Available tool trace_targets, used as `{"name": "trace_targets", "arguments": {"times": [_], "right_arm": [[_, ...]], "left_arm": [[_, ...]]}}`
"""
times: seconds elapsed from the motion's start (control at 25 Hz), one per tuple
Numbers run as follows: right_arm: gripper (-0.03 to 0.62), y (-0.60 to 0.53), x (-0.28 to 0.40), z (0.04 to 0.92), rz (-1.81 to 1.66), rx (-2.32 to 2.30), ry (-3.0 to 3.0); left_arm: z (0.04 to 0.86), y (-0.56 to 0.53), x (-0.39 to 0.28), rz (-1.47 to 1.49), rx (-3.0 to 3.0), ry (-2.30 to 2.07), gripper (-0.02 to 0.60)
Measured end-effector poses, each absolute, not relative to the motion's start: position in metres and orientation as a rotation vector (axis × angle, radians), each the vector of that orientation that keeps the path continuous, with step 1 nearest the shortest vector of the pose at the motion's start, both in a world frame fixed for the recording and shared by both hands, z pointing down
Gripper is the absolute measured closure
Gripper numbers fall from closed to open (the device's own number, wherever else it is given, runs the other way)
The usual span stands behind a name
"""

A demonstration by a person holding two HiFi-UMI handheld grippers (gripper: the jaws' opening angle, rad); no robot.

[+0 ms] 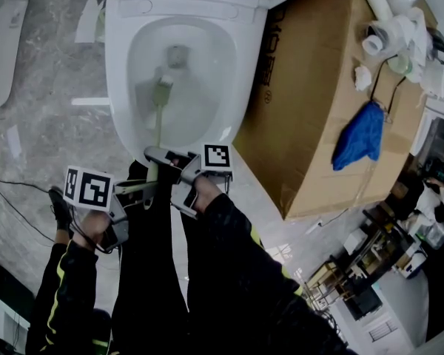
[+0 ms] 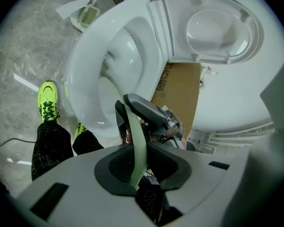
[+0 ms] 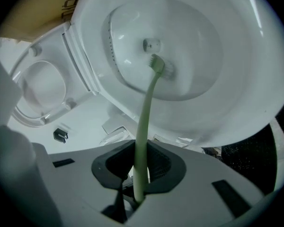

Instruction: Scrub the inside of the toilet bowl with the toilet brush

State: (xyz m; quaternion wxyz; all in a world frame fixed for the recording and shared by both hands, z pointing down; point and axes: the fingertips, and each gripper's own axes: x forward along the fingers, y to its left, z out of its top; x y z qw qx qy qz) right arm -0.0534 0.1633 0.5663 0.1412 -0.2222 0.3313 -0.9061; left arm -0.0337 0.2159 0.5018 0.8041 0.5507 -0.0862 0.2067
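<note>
The white toilet bowl point(image 1: 133, 117) stands open, its lid point(image 2: 222, 27) tipped back. A toilet brush with a pale green handle point(image 1: 158, 124) reaches down into the bowl, and its head point(image 1: 163, 89) rests on the inner wall just below the drain hole. The right gripper view shows the brush head point(image 3: 157, 63) against the wet porcelain point(image 3: 203, 56). My right gripper point(image 1: 163, 157) is shut on the handle point(image 3: 144, 122) at the bowl's front rim. Just behind it, my left gripper point(image 1: 149, 191) is shut on the handle's lower end point(image 2: 135, 150).
A large cardboard box point(image 1: 318, 102) stands close to the toilet's right side, with a blue cloth point(image 1: 359, 135) and white pipes point(image 1: 388, 21) on it. The brush holder point(image 2: 87, 14) sits on the marble floor left of the toilet. Cables point(image 1: 15, 198) trail at left. My neon shoes point(image 2: 47, 103) stand before the bowl.
</note>
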Motion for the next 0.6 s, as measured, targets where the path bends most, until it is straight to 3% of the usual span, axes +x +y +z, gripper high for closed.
{"name": "trace_targets", "arguments": {"times": [0.6], "right_arm": [[0.537,0.115,-0.07,0.569,-2.596,-0.582,1.08]], "left_arm": [[0.514,0.172,-0.051,0.42,1.233,-0.288,0.505]]}}
